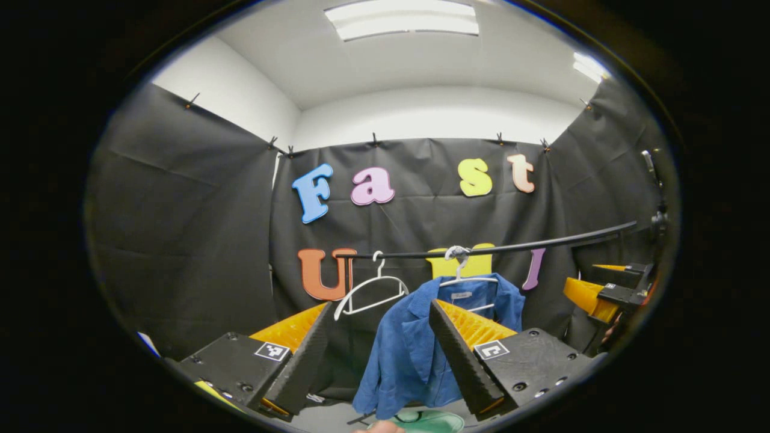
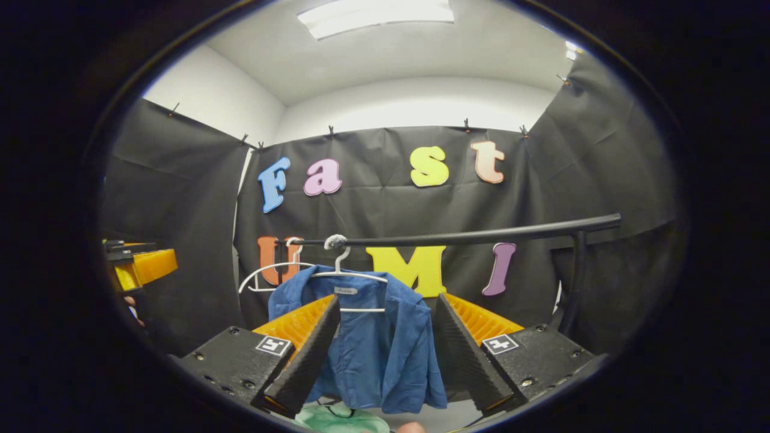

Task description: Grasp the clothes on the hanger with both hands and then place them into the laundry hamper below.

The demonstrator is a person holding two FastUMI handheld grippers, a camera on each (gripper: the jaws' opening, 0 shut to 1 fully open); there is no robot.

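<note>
Left tongs (image 1: 379, 355): spread wide, nothing between them. In the left gripper view the blue shirt (image 1: 415, 349) hangs ahead and off to the right of their centreline, so its left sleeve falls in the gap while the right finger covers part of the body. An empty white hanger (image 1: 373, 291) sits on the rail (image 1: 481, 248) just left of the shirt, closer to the left tongs' line than the shirt's own hanger (image 1: 463, 276) (easy to snag by mistake).

Shirt: on its hanger, hooked over the black rail, long axis vertical, shoulders running along the rail. Not touched by either tongs.

Right tongs (image 2: 382, 355): also spread apart, holding nothing. In the right gripper view the shirt (image 2: 373, 349) is dead ahead, framed between the two fingers, collar at centre.

Judgement: right hand is the better lined up; left needs to shift rightward before closing. Both are short of the cloth, so the approach is straight forward at shoulder level.

Hamper (image 1: 430, 421): a pale green rim shows directly below the shirt hem (same in the right gripper view (image 2: 343, 421)). Drop path looks straight down.
</note>
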